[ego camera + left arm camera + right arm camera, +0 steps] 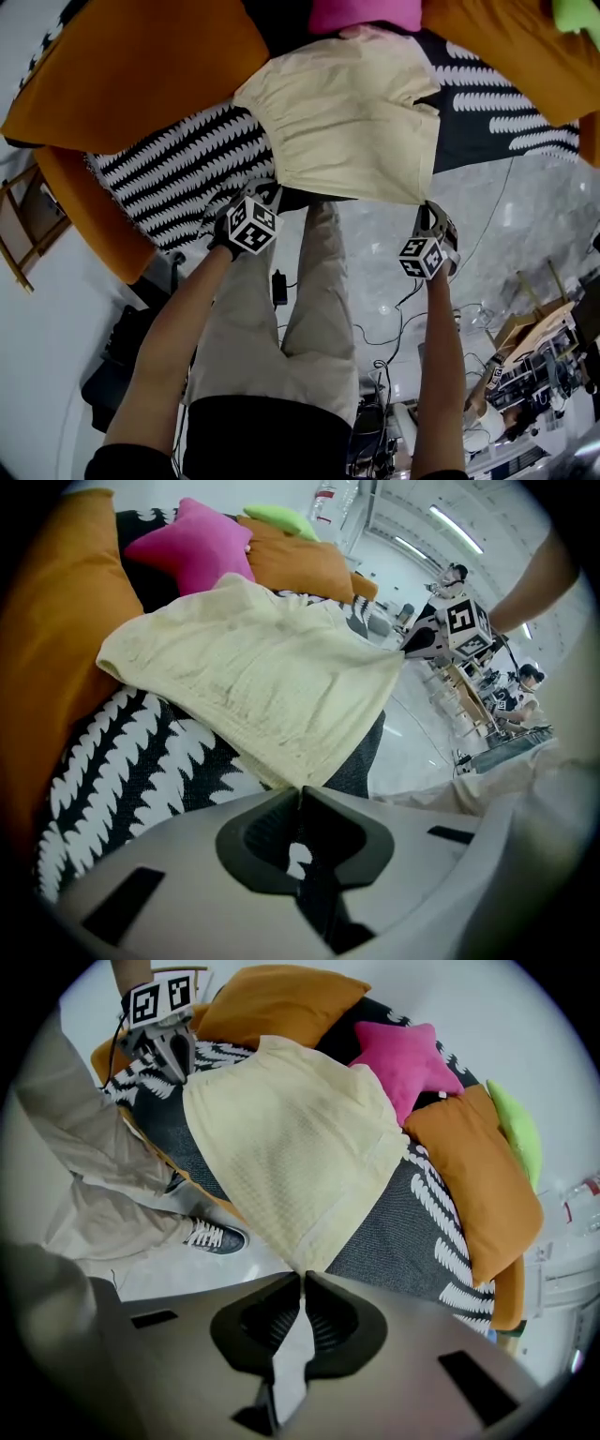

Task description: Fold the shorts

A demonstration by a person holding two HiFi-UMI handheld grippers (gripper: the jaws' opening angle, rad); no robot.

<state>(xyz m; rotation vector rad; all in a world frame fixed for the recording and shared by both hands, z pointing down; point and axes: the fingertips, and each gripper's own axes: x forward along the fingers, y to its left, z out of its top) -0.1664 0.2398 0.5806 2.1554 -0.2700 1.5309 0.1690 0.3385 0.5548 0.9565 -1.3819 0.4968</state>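
Observation:
Pale yellow shorts lie spread flat on a black-and-white patterned sofa cover, with the waistband far and the leg hems toward me. My left gripper is shut on the near left hem corner. In the left gripper view the shorts run right into the closed jaws of that gripper. My right gripper is shut on the near right hem corner. In the right gripper view the cloth tapers into its closed jaws. Each gripper also shows in the other's view, the right one and the left one.
Orange cushions flank the shorts. A pink star cushion and a green one lie behind them. My legs stand on the glossy floor at the sofa's front edge, with cables near my feet.

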